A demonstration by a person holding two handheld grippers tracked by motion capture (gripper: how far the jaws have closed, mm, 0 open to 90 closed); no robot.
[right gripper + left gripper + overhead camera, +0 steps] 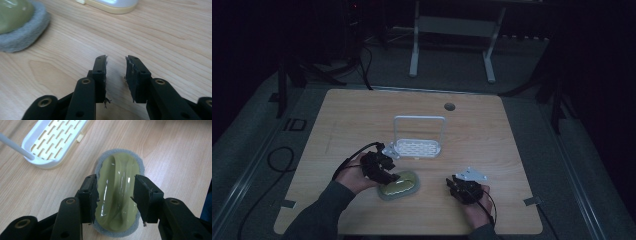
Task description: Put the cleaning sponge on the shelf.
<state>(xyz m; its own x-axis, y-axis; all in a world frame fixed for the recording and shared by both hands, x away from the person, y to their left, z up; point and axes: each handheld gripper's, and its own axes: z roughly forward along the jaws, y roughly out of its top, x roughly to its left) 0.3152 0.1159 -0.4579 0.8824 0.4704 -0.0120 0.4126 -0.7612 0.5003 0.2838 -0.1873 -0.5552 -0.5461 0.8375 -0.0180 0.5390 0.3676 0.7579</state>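
1. Your left gripper [388, 172] sits at the near-left part of the worktop [492, 130], directly over the scrubbing pad [402, 186].
2. In the left gripper view, the scrubbing pad [117, 192] shows a glossy olive-green moulded top with a raised central ridge, set on a grey fibrous base that rests flat on the worktop [175, 157].
3. The fingers [88, 197] of your left gripper are spread to either side of the green top. Each pad lies against or just beside its flank; whether they actually press on it cannot be told.
4. Your right gripper [464, 190] rests at the near-right part of the worktop, well apart from the scrubbing pad.
5. In the right gripper view, its fingers [100, 75] stand parted with a narrow gap, holding nothing, just above bare wood [162, 37]. The grey edge of the scrubbing pad [21, 37] appears at the upper left.
6. A white slotted rack [418, 147] with an upright wire handle stands near the middle of the worktop, just beyond the scrubbing pad and not touching it.
7. In the left gripper view, the rack [50, 142] lies at the upper left.
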